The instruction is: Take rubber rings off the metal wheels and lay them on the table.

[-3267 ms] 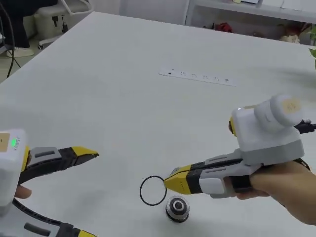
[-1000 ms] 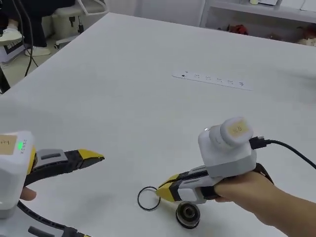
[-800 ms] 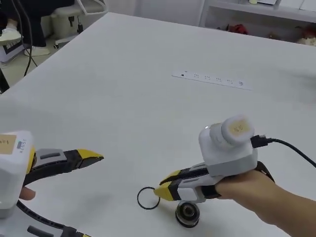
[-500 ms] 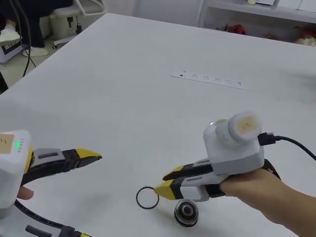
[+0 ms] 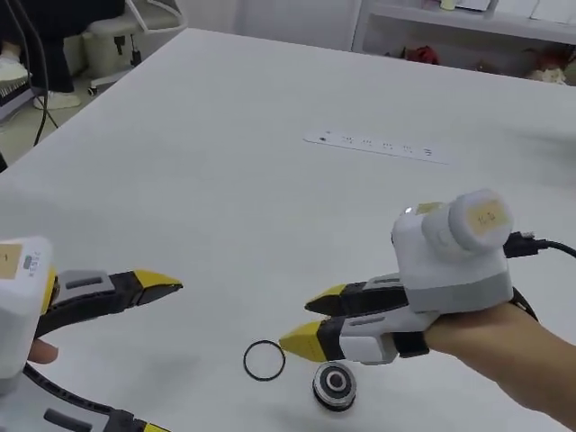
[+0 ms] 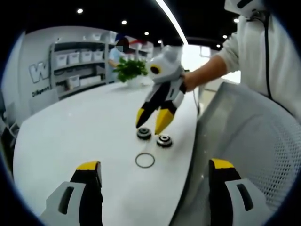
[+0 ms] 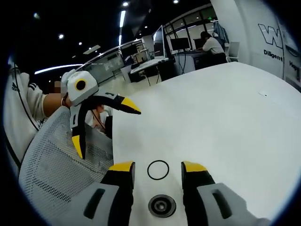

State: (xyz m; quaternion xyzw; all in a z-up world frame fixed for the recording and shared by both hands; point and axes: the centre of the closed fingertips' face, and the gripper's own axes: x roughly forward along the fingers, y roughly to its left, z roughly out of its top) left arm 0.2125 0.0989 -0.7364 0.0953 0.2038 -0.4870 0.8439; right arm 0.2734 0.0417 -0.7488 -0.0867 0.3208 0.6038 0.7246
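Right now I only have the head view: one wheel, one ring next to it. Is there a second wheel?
Observer: Yes. The left gripper view shows a second wheel beside the wheel, both under the right gripper.
Operator: Is the ring gripped?
Observer: No. In the right gripper view the ring lies flat on the table, in the gap between the open jaws and touching neither.
Operator: Left gripper?
Observer: The left gripper shows its jaws wide apart in its own view, with nothing between them but the ring lying ahead on the table.
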